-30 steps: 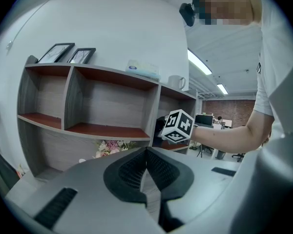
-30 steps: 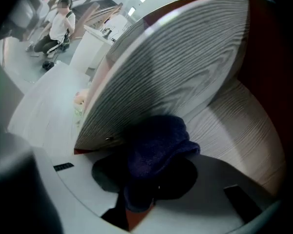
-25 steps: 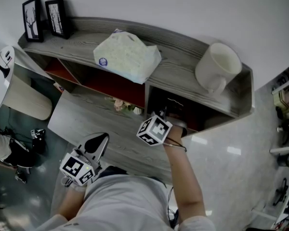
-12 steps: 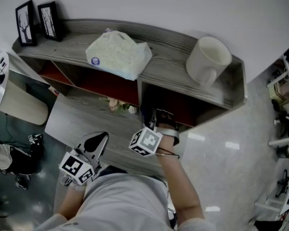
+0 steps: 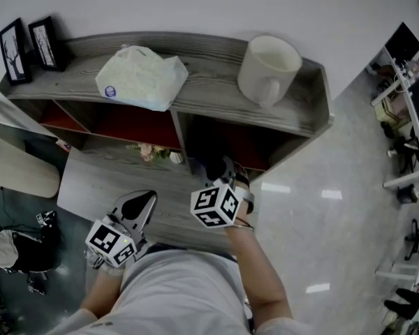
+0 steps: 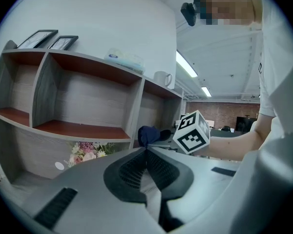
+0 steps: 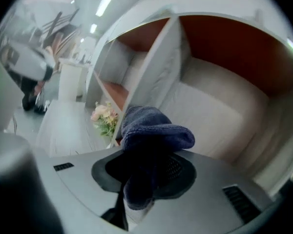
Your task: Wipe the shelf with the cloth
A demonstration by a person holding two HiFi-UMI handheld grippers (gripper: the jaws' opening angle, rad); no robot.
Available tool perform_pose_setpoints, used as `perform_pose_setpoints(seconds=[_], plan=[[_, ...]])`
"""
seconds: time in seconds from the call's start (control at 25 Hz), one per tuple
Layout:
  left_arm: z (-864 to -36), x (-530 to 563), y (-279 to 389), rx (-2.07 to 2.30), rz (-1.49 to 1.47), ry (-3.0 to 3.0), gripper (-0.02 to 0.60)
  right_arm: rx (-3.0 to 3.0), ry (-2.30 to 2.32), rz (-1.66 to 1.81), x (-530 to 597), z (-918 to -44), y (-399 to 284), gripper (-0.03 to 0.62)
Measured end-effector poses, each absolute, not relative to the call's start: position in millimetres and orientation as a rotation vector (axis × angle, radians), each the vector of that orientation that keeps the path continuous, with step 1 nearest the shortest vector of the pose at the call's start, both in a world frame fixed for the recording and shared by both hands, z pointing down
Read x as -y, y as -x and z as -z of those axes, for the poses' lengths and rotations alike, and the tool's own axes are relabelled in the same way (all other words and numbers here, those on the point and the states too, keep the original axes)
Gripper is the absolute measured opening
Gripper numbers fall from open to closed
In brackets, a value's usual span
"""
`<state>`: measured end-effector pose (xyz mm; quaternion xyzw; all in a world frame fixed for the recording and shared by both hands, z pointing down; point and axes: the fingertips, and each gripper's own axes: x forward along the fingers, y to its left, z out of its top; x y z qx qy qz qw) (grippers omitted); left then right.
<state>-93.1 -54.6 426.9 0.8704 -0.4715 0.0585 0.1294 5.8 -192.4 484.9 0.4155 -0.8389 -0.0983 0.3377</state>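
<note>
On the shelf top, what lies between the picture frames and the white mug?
A white soft pack lies between the picture frames and the mug, as the head view shows.

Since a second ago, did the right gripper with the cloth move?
Yes. The right gripper drew back from the shelf's right compartment, toward the person.

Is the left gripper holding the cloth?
No, the left gripper is shut on nothing; the right gripper clamps the cloth.

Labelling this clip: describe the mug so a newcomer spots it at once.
Start at the grey wooden shelf unit against the white wall. On its top board, toward the right end, stands a white mug. Unlike the soft white packet and two black picture frames leftward, it is round with a handle.
</note>
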Motion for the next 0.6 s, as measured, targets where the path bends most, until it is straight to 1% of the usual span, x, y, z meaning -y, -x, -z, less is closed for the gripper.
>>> perform_pose_setpoints(seconds=[0.28, 0.6], plan=[[-427, 67, 70, 1.252, -0.182, -2.600, 0.014, 2.451, -1.390, -0.237, 199, -460, -59, 0.109], [-427, 82, 40, 1.126, -0.206, -2.674, 0.014, 2.586, -1.663, -0.745, 202, -464, -113, 0.109]])
